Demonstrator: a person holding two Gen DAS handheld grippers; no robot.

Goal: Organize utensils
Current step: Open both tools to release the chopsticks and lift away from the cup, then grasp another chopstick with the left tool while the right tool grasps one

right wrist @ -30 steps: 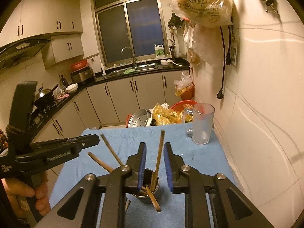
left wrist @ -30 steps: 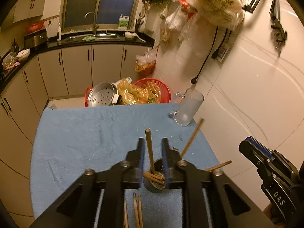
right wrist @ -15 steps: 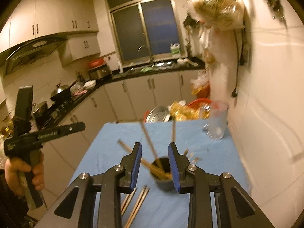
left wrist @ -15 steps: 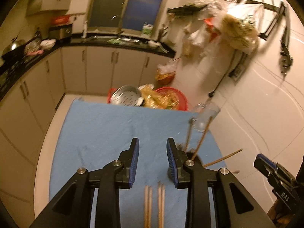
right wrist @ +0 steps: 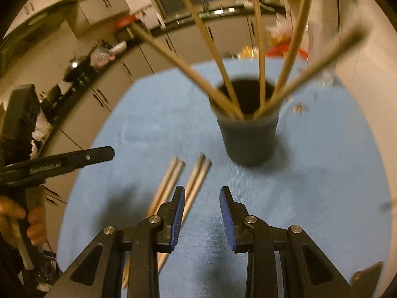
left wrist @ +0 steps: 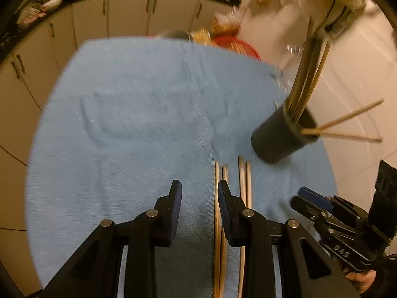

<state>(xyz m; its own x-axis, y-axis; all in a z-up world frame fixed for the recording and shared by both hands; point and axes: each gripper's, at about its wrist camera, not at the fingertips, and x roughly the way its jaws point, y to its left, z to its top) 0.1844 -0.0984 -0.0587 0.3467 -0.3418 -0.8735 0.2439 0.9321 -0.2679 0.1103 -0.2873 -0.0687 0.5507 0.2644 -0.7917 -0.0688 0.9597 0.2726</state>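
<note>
Blue cloth point(left wrist: 124, 124) carries four loose chopsticks point(right wrist: 196, 176) at lower centre; we hold left gripper point(left wrist: 199, 196) and right gripper point(right wrist: 202, 201) apart, empty, to collect them for the dark cup point(right wrist: 248, 136).

Plain blue cloth point(left wrist: 139, 114) — black cup point(right wrist: 248, 136) — tan chopsticks point(right wrist: 196, 181).

two grippers show: the left gripper point(left wrist: 199, 193) and the right gripper point(right wrist: 202, 200). one dark cup point(right wrist: 248, 134) stands on one blue cloth point(right wrist: 322, 173). five chopsticks point(right wrist: 259, 49) stick up out of the cup, counted in the right view. four loose chopsticks point(left wrist: 232, 181) lie flat on the cloth in two pairs side by side. one red basket point(left wrist: 235, 44) shows past the far edge of the cloth. one hand point(right wrist: 15, 221) shows in each view, blurred.
</note>
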